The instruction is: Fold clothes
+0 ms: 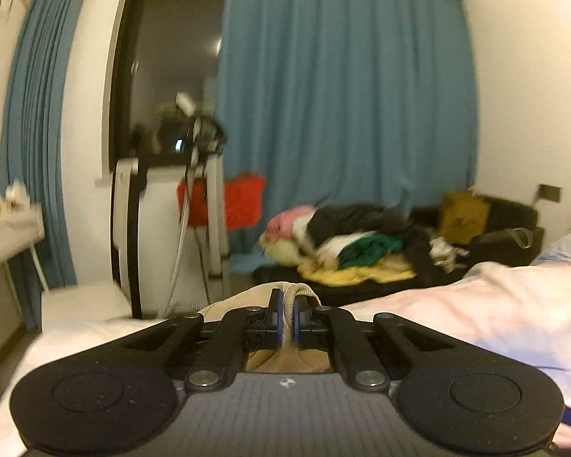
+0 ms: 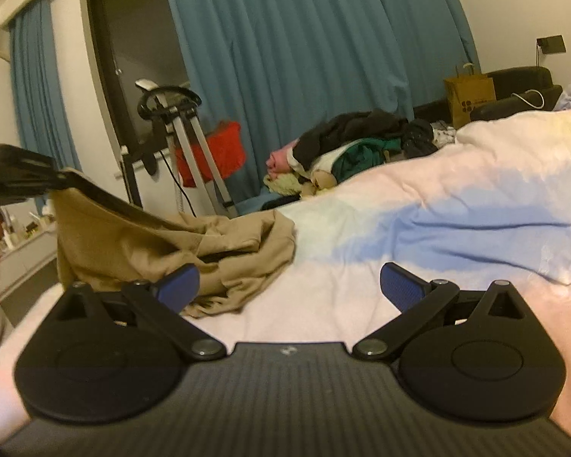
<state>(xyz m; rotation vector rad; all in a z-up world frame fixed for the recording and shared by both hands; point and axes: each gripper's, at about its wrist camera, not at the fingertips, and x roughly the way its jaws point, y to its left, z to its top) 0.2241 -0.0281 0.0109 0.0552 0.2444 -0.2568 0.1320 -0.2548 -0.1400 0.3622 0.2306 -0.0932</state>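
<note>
A tan garment (image 2: 179, 243) lies crumpled on the pale bed cover (image 2: 418, 228) at the left. My left gripper (image 1: 288, 318) is shut on the garment's ribbed edge (image 1: 299, 289) and holds that edge up off the bed; it also shows as a dark shape in the right wrist view (image 2: 23, 179), lifting the cloth. My right gripper (image 2: 289, 285) is open and empty, low over the bed, just right of the garment. Its left pad (image 2: 179, 285) is close to the cloth.
A heap of mixed clothes (image 2: 346, 148) lies on a dark sofa (image 2: 521, 87) beyond the bed, with a brown paper bag (image 2: 470, 97). A folded exercise machine (image 2: 179, 129) and a red item (image 2: 217, 152) stand before blue curtains (image 2: 304, 45). A counter (image 1: 3, 228) is at far left.
</note>
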